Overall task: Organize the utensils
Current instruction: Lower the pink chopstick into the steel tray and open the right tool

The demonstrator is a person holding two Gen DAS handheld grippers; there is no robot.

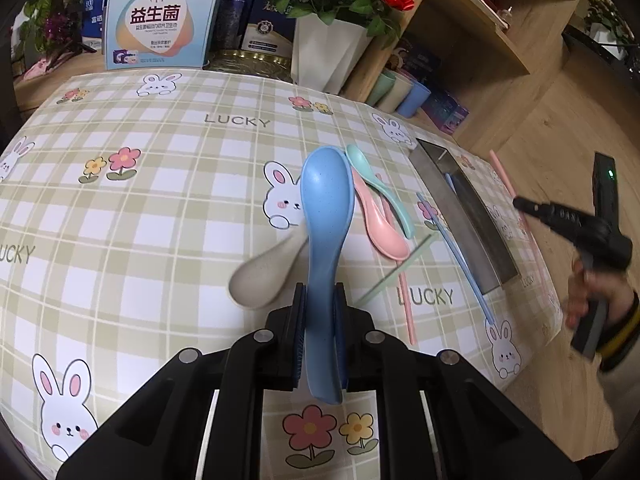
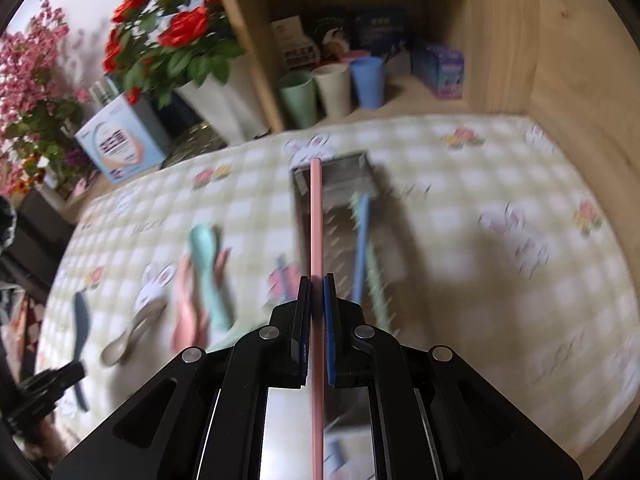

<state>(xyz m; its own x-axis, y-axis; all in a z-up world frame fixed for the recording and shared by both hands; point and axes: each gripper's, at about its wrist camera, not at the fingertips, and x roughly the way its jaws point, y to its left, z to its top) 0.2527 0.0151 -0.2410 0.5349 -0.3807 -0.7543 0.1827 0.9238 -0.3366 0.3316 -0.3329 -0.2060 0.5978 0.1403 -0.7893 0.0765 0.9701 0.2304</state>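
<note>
My left gripper (image 1: pixel 320 292) is shut on a blue spoon (image 1: pixel 326 216) by its handle, bowl pointing away, held above the checked tablecloth (image 1: pixel 160 200). Below it lie a beige spoon (image 1: pixel 264 272), a pink spoon (image 1: pixel 380 224), a mint spoon (image 1: pixel 380 188) and loose pink, green and blue chopsticks (image 1: pixel 456 252). My right gripper (image 2: pixel 317 280) is shut on a pink chopstick (image 2: pixel 316 220), held over the metal tray (image 2: pixel 348 168), which holds a blue chopstick (image 2: pixel 360 248) and a green one. The right gripper also shows in the left wrist view (image 1: pixel 560 216), with the tray (image 1: pixel 472 208).
A white vase of red roses (image 1: pixel 328 52) and a product box (image 1: pixel 160 20) stand behind the table. A wooden shelf (image 2: pixel 500 40) holds mint, beige and blue cups (image 2: pixel 336 88) and small boxes just past the tray.
</note>
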